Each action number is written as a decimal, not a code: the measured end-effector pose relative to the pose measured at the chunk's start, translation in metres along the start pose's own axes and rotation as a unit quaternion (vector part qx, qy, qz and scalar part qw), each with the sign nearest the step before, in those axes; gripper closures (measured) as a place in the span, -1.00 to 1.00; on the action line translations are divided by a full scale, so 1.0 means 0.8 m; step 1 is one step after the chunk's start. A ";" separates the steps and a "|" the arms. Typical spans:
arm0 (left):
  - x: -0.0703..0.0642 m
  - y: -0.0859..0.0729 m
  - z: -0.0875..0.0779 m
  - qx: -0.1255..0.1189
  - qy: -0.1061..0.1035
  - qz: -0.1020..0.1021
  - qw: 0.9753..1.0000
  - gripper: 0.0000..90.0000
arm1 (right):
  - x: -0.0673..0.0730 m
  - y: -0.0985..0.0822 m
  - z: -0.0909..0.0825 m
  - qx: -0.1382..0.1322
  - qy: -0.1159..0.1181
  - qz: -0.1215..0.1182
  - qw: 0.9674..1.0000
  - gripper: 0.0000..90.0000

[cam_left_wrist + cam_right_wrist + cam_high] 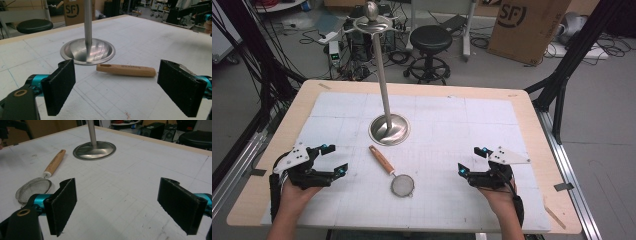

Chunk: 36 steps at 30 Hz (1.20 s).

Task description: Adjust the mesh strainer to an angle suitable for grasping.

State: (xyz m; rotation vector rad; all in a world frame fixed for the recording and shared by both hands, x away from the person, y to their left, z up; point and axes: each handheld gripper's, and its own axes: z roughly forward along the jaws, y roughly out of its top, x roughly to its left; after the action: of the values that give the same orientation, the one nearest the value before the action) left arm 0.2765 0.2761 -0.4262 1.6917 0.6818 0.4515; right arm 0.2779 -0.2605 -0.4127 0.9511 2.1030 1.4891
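Note:
A small mesh strainer [402, 185] with a wooden handle [381, 159] lies flat on the white mat, between my two grippers. Behind it stands a metal stand [382, 75] on a round dished base [389, 129], with a ball and a ring at its top. My left gripper [335, 159] rests at the left of the mat, open and empty; its own view shows the wooden handle [126, 70] and the stand base [88, 51] ahead of its jaws. At the right of the mat my right gripper [472, 160] is open and empty too, with the strainer [33, 188] off to its left.
The mat covers a wooden table [532, 115] whose front edge is near the person's forearms. Beyond the table are a black stool [430, 45], a cardboard box [527, 27], cables and black frame legs [567, 65]. A wooden stick [554, 216] lies at the front right corner.

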 end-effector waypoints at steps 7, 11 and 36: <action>-0.001 -0.001 0.002 0.002 -0.002 -0.001 1.000 -0.65 | 0.001 -0.001 0.001 0.004 0.001 0.000 1.000 -0.67; -0.001 -0.002 0.003 0.003 -0.001 -0.003 1.000 -0.66 | 0.002 -0.002 0.002 0.011 -0.002 -0.005 1.000 -0.67; -0.012 -0.003 0.016 0.025 -0.022 0.015 0.999 -0.40 | 0.000 -0.007 0.000 0.021 -0.007 0.004 1.000 -0.67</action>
State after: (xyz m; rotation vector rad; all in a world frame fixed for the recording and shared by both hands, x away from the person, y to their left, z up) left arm 0.2769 0.2610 -0.4310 1.7563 0.6409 0.4206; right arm 0.2761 -0.2613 -0.4179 0.9824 2.1301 1.4429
